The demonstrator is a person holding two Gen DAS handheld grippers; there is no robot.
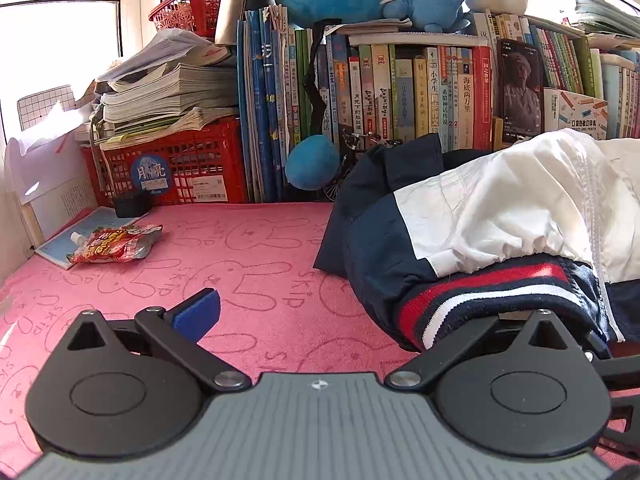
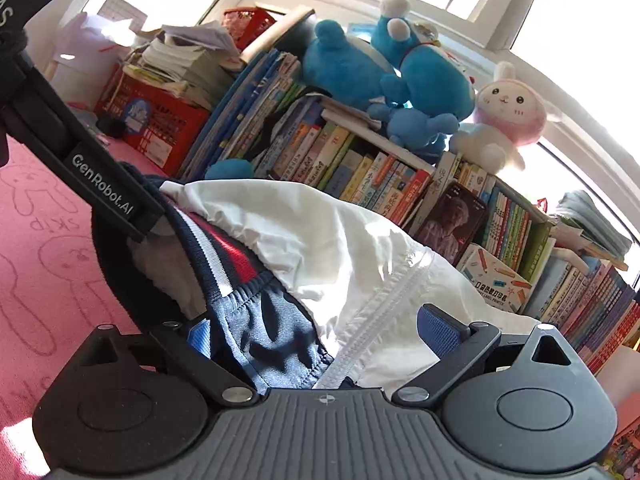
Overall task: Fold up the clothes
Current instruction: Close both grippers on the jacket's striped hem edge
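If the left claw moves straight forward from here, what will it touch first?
Probably nothing soon: between the left claw and the books lies only bare pink cloth. The jacket covers its right finger side and may brush it.

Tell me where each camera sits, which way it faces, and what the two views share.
Left wrist: on the left gripper, low over the pink towel, facing the bookshelf; jaws open, right finger under the jacket hem.
Right wrist: on the right gripper, tilted up at the plush toys; jaws open around the jacket; the left gripper's black finger crosses its view.
Shared: jacket, bookshelf, red crate, towel.
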